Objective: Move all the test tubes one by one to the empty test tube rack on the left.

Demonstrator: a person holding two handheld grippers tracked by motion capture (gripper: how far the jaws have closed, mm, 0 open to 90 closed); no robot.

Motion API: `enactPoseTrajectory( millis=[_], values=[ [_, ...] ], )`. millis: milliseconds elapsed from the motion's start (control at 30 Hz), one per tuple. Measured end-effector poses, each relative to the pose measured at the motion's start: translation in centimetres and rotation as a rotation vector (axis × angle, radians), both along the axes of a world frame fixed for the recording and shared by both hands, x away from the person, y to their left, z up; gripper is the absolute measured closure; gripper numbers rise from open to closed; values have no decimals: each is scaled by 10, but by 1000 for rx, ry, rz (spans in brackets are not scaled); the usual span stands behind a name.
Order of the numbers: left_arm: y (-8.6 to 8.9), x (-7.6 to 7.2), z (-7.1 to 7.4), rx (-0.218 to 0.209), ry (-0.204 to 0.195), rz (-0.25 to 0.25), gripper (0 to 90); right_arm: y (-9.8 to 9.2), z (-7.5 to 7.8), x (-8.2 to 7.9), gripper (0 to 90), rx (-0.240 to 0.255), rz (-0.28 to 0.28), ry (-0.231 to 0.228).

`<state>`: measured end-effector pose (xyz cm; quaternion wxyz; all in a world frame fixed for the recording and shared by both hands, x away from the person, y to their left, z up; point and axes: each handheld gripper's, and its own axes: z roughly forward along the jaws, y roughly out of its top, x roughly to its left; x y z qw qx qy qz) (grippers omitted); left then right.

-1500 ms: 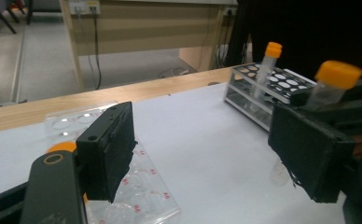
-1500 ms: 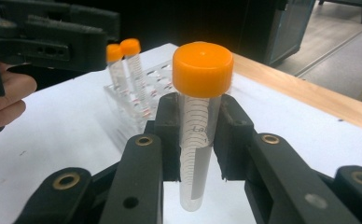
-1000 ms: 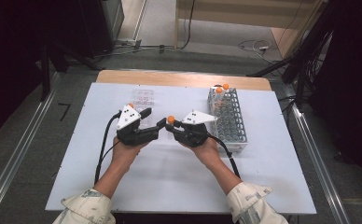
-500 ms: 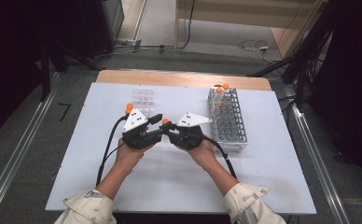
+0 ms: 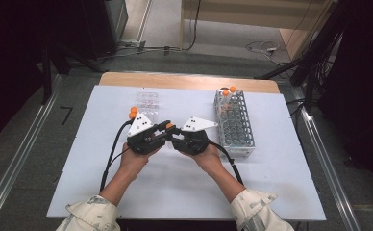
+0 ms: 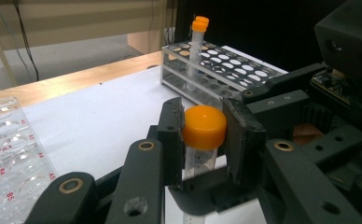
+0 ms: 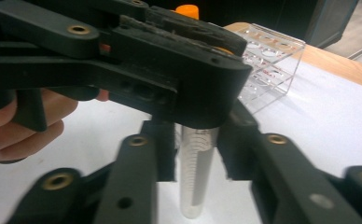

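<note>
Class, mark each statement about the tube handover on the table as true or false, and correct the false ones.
1. The left gripper has its jaws shut on the orange cap of a tube. True.
2. The rack stands empty. False: capped tubes stand at its far end.
3. The right gripper has its jaws on either side of the tube's clear body. True; they have just been opening and show a gap on each side.
4. The two grippers are far apart on the table. False: they meet at the middle, at the tube.
5. The clear well plate lies right of the rack. False: it lies left of it.
</note>
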<state>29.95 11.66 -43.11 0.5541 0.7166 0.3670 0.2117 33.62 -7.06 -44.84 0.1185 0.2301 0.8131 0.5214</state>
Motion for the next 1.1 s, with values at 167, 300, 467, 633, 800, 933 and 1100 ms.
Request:
enactPoseTrajectory(
  millis=[167,300,467,633,800,933,1100],
  values=[
    [9,0,10,-24,-20,19,702,-1,2,-1,431,14,-10,4],
    [21,4,22,-59,-33,61,702,-8,5,-1,418,22,-26,1],
    [32,14,32,-51,-34,116,703,-14,4,-3,407,24,-35,-6],
    [44,22,39,-43,-40,164,702,-18,2,-6,388,9,-33,-7],
    [57,32,41,-40,-39,219,702,-22,3,-12,322,1,-42,-9],
    [64,38,43,-45,-46,252,702,-25,6,-15,315,6,-43,-13],
    [69,44,47,-20,-56,276,702,-28,6,-17,312,9,-42,-14]
  ],
)
